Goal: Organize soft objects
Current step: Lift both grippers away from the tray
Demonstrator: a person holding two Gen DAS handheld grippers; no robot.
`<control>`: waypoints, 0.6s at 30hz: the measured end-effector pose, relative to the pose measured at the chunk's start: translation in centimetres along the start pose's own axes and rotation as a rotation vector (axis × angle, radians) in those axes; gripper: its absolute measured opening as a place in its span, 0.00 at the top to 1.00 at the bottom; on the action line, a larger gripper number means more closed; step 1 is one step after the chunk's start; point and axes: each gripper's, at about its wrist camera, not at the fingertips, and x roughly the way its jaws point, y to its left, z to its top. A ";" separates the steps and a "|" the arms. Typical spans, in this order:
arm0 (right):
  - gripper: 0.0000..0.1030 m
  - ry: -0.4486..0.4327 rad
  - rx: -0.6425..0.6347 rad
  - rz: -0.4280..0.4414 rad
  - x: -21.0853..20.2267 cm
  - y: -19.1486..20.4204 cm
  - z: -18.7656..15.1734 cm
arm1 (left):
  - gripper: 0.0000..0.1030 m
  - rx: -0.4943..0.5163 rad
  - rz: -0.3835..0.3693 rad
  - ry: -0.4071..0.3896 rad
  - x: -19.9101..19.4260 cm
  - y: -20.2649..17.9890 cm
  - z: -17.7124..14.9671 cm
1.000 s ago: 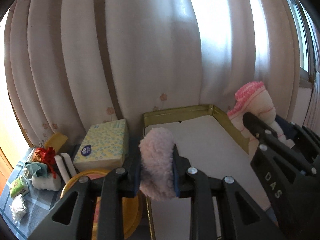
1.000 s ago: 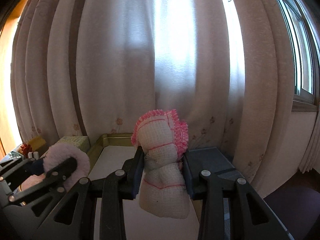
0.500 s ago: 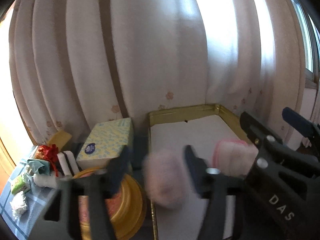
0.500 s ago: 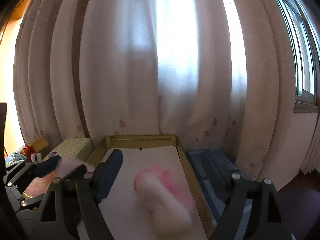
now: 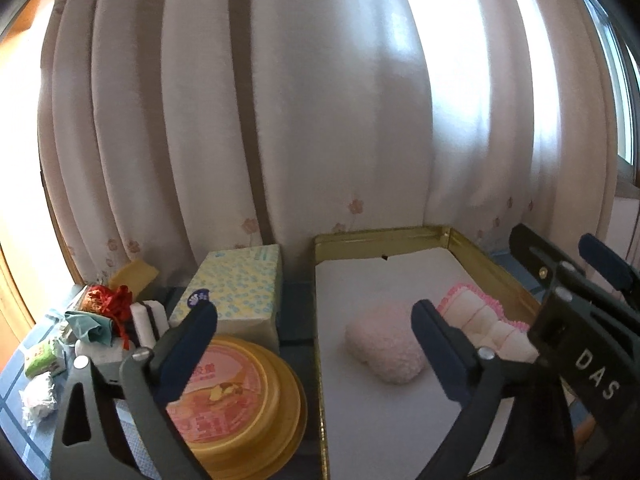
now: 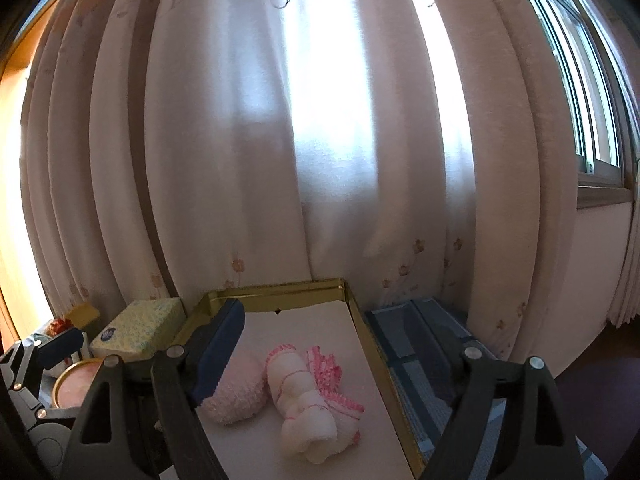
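The left claw [image 5: 316, 340] is hanging over the near left rim of the gold tray [image 5: 384, 240], its jaws opening wide and pinching nothing; the fluffy pink puff [image 5: 386, 346] is lying free on the tray's white liner [image 5: 384, 280], beyond and between the two blue pads. The right claw [image 6: 344, 364] is hovering above the same tray, its jaws standing spread and also gripping nothing. Below it the rolled white cloth with pink frill [image 6: 308, 400] is resting on the liner, touching the puff on the puff's right side. Both soft things are sitting in the near half of the tray, while the half toward the curtain [image 5: 320, 120] is showing bare liner.

Just outside the tray's left wall, a round yellow tin [image 5: 240, 404] with a pink printed lid is sitting on the bench under the left claw's left finger. Behind the tin, also left of the tray, a yellow dotted tissue box [image 5: 232, 284] is standing close to the curtain. Farther left of the tray, small odds are crowding the bench: a red ribbon bundle [image 5: 108, 300], a teal cloth [image 5: 90, 326], and a green packet [image 5: 40, 358]. To the tray's right, blue checked fabric [image 6: 416, 340] is covering the bench
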 end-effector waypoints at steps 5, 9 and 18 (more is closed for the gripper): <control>0.19 -0.064 0.049 0.003 -0.9 -0.8 0.1 | 0.01 -0.014 0.009 -0.015 -0.5 0.6 -0.2; 0.19 -0.110 0.079 -0.012 -1.5 -1.2 0.2 | 0.01 -0.009 0.036 -0.035 -1.0 1.3 -0.4; 0.19 -0.187 0.064 -0.061 -2.4 -0.9 0.2 | 0.01 -0.013 0.140 -0.088 -2.5 4.7 -0.9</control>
